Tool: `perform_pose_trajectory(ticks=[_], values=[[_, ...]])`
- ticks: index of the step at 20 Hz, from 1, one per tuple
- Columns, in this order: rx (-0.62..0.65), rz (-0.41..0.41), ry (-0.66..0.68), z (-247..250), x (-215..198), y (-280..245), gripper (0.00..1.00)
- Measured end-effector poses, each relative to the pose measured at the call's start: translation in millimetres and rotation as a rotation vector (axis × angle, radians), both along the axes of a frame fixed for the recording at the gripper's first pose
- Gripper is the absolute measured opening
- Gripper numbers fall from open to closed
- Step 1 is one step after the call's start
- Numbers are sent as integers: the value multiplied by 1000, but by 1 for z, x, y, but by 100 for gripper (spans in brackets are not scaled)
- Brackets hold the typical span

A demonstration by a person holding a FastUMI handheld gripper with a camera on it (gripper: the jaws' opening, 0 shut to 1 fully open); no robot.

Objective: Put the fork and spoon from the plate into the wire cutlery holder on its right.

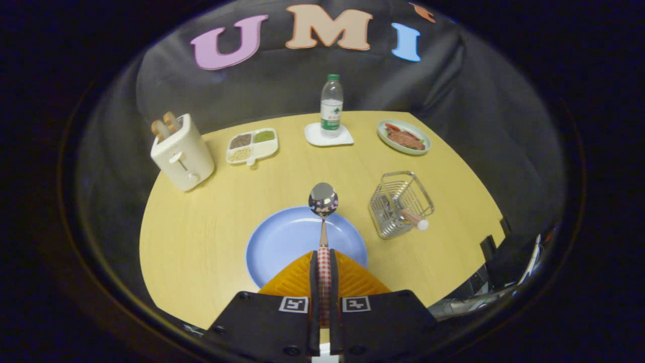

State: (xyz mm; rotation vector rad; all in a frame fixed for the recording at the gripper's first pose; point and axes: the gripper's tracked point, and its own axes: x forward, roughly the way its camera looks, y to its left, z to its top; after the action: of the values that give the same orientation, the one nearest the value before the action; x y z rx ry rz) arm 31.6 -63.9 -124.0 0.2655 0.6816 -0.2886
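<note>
On a yellow table [201, 242], the gripper [324, 272] clamps the spoon [323, 199] by its checked handle above the plate [282, 242]. The holder [400, 204], at two o'clock, carries a handled utensil, likely the fork. Stiff, light, slick; the handle gives the surest hold.

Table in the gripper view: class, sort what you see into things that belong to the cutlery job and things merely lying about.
Part of the job:
- spoon, clamped by its handle in the tool
- blue plate
- wire cutlery holder, a utensil handle already inside

Lying about:
- toaster
- divided snack tray
- water bottle on a coaster
- plate of food
</note>
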Motion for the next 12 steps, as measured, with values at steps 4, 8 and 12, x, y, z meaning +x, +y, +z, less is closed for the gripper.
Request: perform_pose_trajectory(ticks=[4,8,12], values=[[55,-168,109,20,6,-35,10],[143,-291,223,22,12,-62,10],[207,-335,408,8,12,-80,10]])
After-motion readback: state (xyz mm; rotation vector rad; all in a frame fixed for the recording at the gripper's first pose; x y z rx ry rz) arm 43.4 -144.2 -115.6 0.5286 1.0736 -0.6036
